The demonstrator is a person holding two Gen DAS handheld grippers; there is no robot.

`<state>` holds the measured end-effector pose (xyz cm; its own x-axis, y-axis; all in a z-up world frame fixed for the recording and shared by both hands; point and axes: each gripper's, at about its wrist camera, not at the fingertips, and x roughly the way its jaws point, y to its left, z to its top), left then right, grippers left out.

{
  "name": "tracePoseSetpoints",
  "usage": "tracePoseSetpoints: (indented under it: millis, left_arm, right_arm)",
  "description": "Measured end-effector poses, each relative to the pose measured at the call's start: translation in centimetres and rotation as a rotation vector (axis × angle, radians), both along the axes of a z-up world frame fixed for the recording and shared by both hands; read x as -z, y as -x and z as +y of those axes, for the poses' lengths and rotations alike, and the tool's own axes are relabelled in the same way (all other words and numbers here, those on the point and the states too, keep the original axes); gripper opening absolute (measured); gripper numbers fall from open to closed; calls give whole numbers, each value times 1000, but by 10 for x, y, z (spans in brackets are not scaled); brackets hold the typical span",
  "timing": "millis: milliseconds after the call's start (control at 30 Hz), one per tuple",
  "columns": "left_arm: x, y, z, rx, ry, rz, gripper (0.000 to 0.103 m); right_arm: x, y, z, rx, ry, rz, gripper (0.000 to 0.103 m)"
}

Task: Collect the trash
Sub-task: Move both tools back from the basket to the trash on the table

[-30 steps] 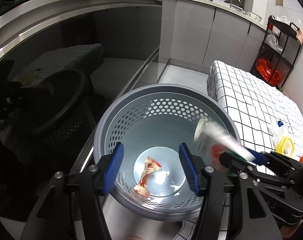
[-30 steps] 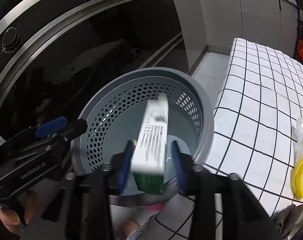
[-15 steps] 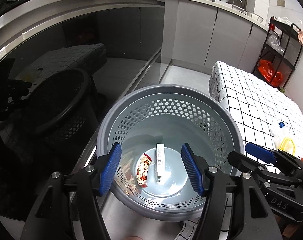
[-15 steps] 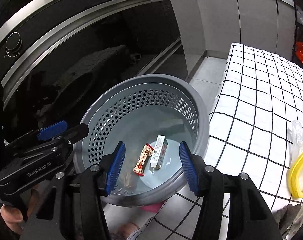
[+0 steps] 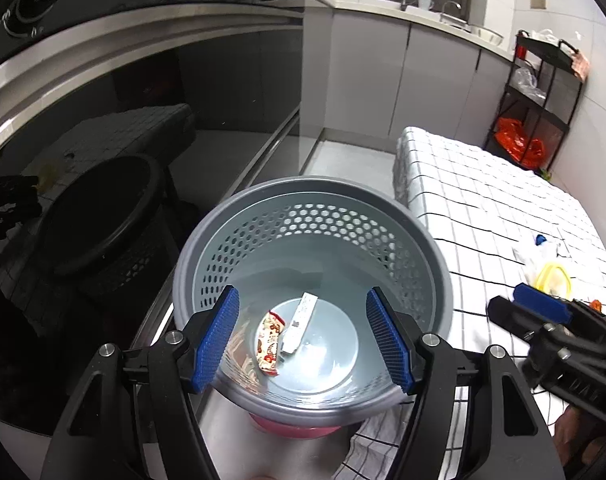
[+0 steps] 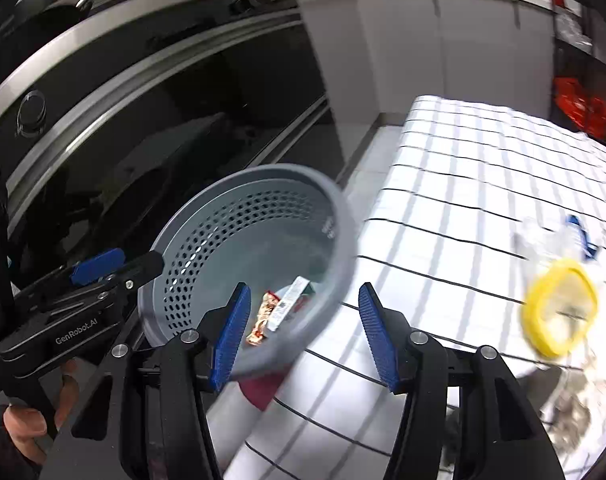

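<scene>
Your left claw (image 5: 307, 344) hangs over the grey perforated bin (image 5: 439, 280) with its blue pads spreading wider and nothing caught between them, while your right claw (image 6: 303, 334) stands apart and empty over the bin's near rim and the edge of the checked surface (image 6: 443, 240). Down on the bin floor the red-and-white snack wrapper (image 5: 269, 342) lies just beside the small white carton (image 5: 301, 324). On the checked surface, well apart from the bin, sit a yellow ring (image 6: 559, 308) and a clear plastic bag (image 6: 543, 236).
</scene>
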<state>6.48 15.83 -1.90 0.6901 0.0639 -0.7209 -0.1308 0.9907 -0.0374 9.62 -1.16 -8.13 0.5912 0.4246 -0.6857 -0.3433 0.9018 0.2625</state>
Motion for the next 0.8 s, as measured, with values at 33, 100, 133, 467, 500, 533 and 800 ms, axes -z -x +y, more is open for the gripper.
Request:
tracePoseSetpoints:
  millis: [33,100,133,467,500,533,800]
  left_arm:
    - [-1,2,-2,5,0,-4,66]
    - [-3,6,-9,20,2,-15,66]
    - [-4,8,-11,26,1,-19,67]
    - [-13,24,-53,104,-17,-84,73]
    - [-13,24,-57,113,-14,-86,73]
    - [-13,25,-63,128,-10,-88,73]
    - [-13,31,-109,223,6,-102,76]
  right_arm:
    - [-4,6,-9,23,-1,-13,54]
    - [-11,16,-27,68,-1,-42,54]
    - [-14,22,-36,91,-3,-56,54]
    - [-35,85,-126,328,46,-175,60]
    - [-36,90,-135,346,62,-188,61]
    - [-37,95,-143,362,75,-196,62]
    - [-25,110,-192,434,102,-144,63]
